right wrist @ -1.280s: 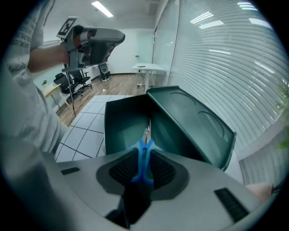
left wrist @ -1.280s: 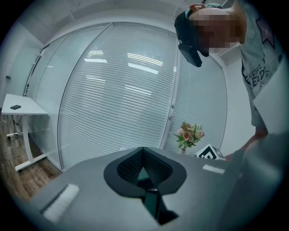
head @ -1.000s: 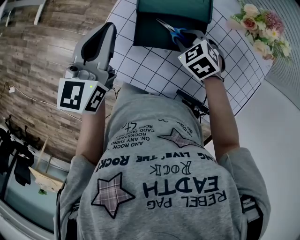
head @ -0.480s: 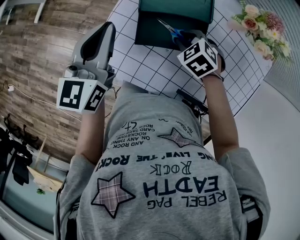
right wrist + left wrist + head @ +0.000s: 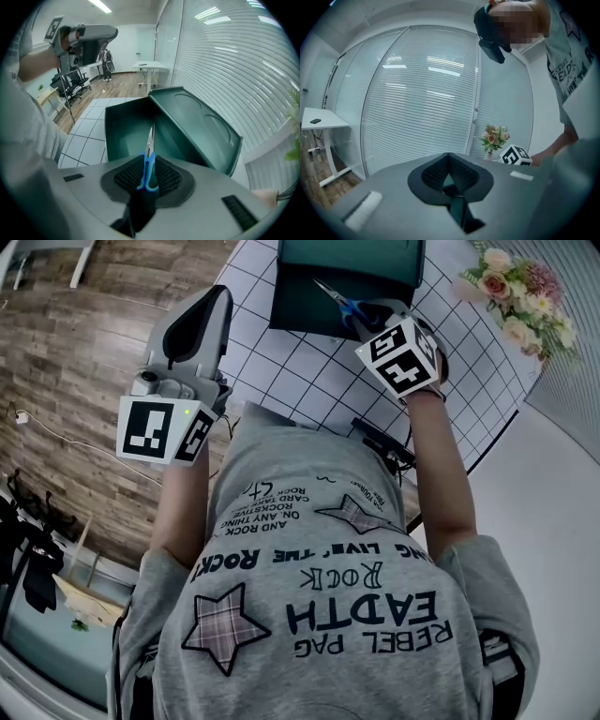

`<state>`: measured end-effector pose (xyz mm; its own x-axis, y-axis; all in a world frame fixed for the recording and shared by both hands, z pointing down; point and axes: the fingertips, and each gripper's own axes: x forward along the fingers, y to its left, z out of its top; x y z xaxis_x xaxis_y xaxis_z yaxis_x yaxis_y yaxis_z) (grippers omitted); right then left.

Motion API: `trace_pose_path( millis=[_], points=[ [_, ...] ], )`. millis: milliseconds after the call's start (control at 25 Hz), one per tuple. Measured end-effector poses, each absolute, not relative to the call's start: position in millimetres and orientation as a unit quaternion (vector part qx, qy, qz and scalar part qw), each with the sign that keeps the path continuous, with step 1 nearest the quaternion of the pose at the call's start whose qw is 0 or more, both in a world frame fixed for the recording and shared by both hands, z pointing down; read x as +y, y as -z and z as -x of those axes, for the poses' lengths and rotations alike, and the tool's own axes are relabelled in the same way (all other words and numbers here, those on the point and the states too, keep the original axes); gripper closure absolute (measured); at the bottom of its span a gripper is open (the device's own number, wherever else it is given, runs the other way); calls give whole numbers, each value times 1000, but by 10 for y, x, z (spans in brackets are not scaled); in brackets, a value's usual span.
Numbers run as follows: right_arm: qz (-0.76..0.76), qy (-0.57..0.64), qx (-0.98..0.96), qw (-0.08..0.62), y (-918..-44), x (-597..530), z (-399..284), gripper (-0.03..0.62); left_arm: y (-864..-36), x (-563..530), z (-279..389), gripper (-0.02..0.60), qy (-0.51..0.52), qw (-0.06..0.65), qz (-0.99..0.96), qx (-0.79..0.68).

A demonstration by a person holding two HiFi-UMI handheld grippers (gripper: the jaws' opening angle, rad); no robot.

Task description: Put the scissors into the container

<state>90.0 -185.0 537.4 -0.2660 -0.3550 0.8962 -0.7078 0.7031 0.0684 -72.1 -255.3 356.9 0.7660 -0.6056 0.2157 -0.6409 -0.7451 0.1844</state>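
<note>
Holding scissors [image 5: 149, 159] by the blue handle: right gripper [image 5: 149, 163] is pinching it between the pads. Its jaws have just been closing, with the handle between them. Blades point down into the open container [image 5: 122, 136], whose lid [image 5: 197, 126] is tipped back behind it. Left gripper [image 5: 449, 157] is parked off to the side with its pads pressed together at the tips and nothing between them. Handling guess: the scissors are light and stiff, with slick plastic grips, thin metal blades and a sharp tip. They pivot, so they could swing or splay if pinched off-centre. The best hold is probably across both handle arms near the pivot, about where it sits now. Not visible: the finger loops sit behind the pads, and in the head view the marker cube covers them. The near wall cuts off the container floor. I can't tell whether the blade tip touches anything inside.
</note>
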Motion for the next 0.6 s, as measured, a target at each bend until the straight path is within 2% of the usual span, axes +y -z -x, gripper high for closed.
trace_pose_path(
  millis=[240, 600],
  points=[
    [-371, -217, -793, 431, -5212, -1885, -860, 534, -3533, -2516, 700, 572, -70, 118, -933, -332],
    [-390, -231, -812, 367, -4931, -1906, -856, 566, -3458, -2435, 652, 572, -77, 100, -938, -323]
  ],
)
